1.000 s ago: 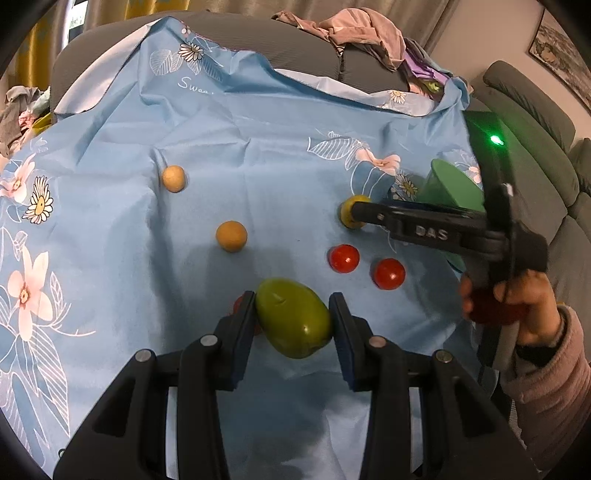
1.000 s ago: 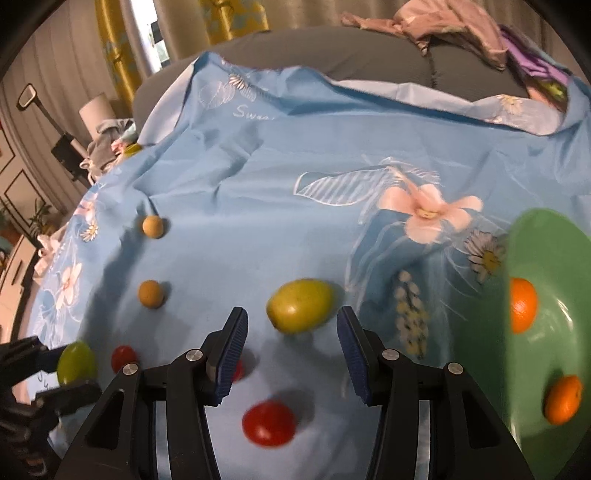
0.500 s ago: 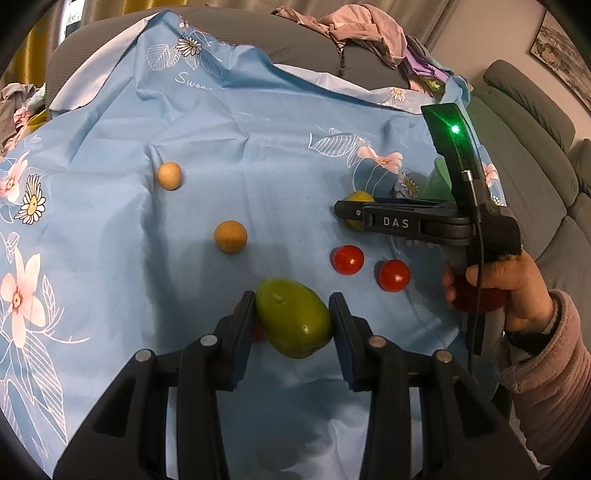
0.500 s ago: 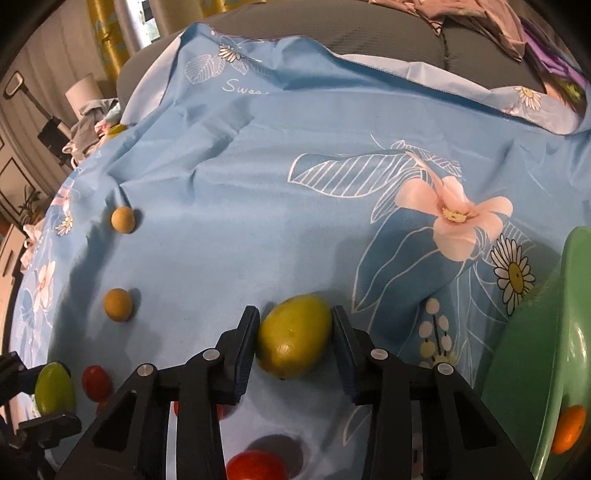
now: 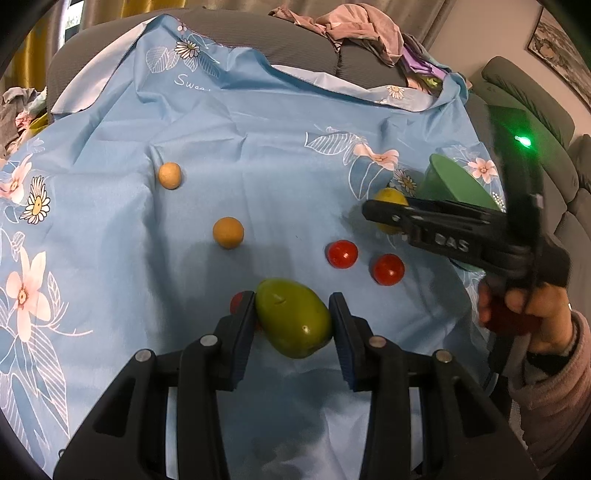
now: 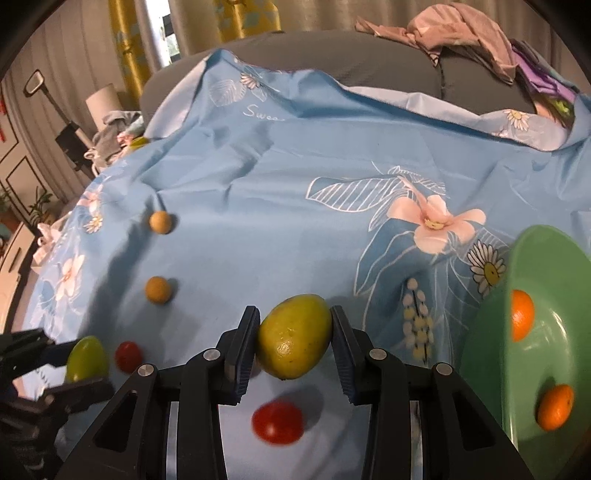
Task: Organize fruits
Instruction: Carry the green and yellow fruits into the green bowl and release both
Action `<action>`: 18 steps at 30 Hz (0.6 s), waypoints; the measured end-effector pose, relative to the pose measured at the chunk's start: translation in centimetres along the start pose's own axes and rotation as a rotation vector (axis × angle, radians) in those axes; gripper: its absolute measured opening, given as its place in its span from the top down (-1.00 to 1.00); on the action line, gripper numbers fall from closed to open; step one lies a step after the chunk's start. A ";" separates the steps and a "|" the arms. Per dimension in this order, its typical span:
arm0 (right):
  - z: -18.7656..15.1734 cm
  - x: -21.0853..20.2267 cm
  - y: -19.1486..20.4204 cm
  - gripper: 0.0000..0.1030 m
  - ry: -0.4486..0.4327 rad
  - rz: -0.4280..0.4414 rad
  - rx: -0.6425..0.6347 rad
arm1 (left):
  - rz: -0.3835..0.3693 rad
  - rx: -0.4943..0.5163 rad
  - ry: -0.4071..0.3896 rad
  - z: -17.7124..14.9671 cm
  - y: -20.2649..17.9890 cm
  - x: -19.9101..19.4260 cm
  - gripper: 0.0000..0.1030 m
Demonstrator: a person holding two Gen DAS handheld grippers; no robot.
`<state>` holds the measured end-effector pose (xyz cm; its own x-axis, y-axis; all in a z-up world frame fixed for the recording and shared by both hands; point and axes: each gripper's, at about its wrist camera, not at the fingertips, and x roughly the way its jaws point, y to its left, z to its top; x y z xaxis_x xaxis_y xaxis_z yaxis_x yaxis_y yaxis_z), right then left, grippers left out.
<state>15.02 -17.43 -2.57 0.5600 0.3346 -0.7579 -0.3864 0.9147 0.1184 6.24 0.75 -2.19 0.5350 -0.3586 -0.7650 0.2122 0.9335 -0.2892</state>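
Note:
My left gripper [image 5: 293, 325] is shut on a green mango [image 5: 293, 323] above the blue floral cloth [image 5: 258, 155]. My right gripper [image 6: 293, 341] is shut on a yellow-green mango [image 6: 293, 336] and holds it just above the cloth; it also shows in the left wrist view [image 5: 389, 206]. A green bowl [image 6: 517, 369] at the right holds two oranges [image 6: 522, 319]. Two tan round fruits [image 5: 228, 232] and red tomatoes [image 5: 342, 254] lie on the cloth.
The cloth covers a grey sofa [image 5: 295, 40] with a heap of clothes [image 5: 362, 29] on its back. A red tomato [image 6: 277, 422] lies under my right gripper. Another red tomato [image 5: 240, 301] sits partly hidden behind my left finger.
My right gripper moved forward around the yellow-green mango, shut on it and lifted it toward the bowl side. My left gripper keeps holding the green mango in about the same place.

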 end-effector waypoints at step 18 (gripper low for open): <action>-3.8 -6.9 1.9 0.22 -0.091 0.050 0.022 | 0.001 0.032 -0.012 -1.0 -2.3 -2.2 0.23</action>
<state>7.66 -18.82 0.43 0.6053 0.3980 -0.6893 -0.3994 0.9010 0.1694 3.79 -0.66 -0.41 0.5452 -0.3583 -0.7579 0.2380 0.9330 -0.2699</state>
